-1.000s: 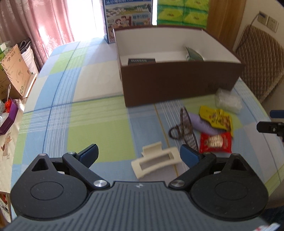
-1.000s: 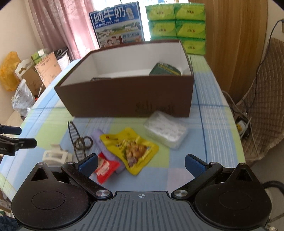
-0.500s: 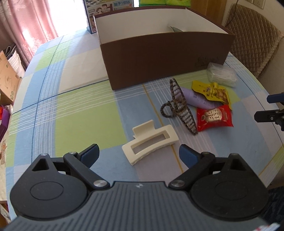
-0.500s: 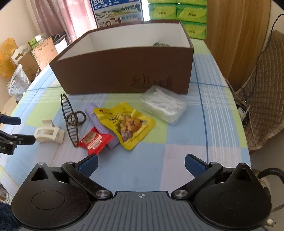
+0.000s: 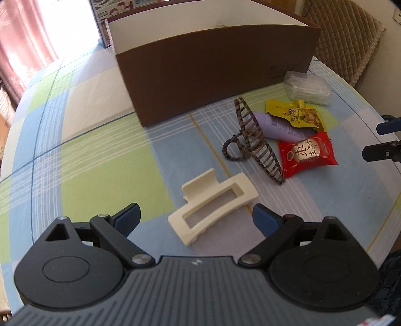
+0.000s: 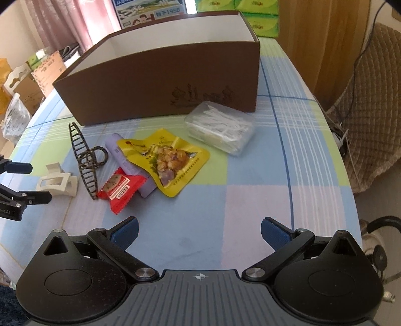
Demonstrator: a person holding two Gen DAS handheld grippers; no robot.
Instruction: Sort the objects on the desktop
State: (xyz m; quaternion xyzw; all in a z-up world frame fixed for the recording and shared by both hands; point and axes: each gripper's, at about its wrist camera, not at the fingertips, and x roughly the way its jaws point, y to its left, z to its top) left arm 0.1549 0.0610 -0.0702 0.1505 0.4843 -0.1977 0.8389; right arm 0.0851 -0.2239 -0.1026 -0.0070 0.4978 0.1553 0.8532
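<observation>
On the tabletop [image 6: 250,208]: checked cloth in blue, green and cream squares. Room, left to right in the right wrist view: pink curtain [image 6: 62,20], cardboard cartons [image 6: 37,80], milk carton box [image 6: 150,10], green tissue packs [image 6: 260,17], wooden panel, quilted chair [image 6: 371,125].

Left gripper [image 5: 195,220]: fingers wide apart, empty, cream hair clip [image 5: 213,208] lying between and just ahead of them. Next right, dark patterned hair claw [image 5: 253,140], tipped on its side. Then purple tube [image 5: 280,125] with yellow snack pouch [image 5: 298,114] overlapping it, red snack packet [image 5: 308,154] touching the tube's near end. Clear box of cotton swabs [image 6: 220,126] farthest right, just beside the brown box [image 6: 160,82].

Brown box: open top, white inside, contents hidden by the near wall in both views.

Right gripper [image 6: 199,234]: fingers wide apart, empty, over bare cloth, near the red packet and yellow pouch, touching neither.

Right wrist view shows the swabs clearly and the embossed mark on the box front; left wrist view shows the clip's rectangular cut-out.
</observation>
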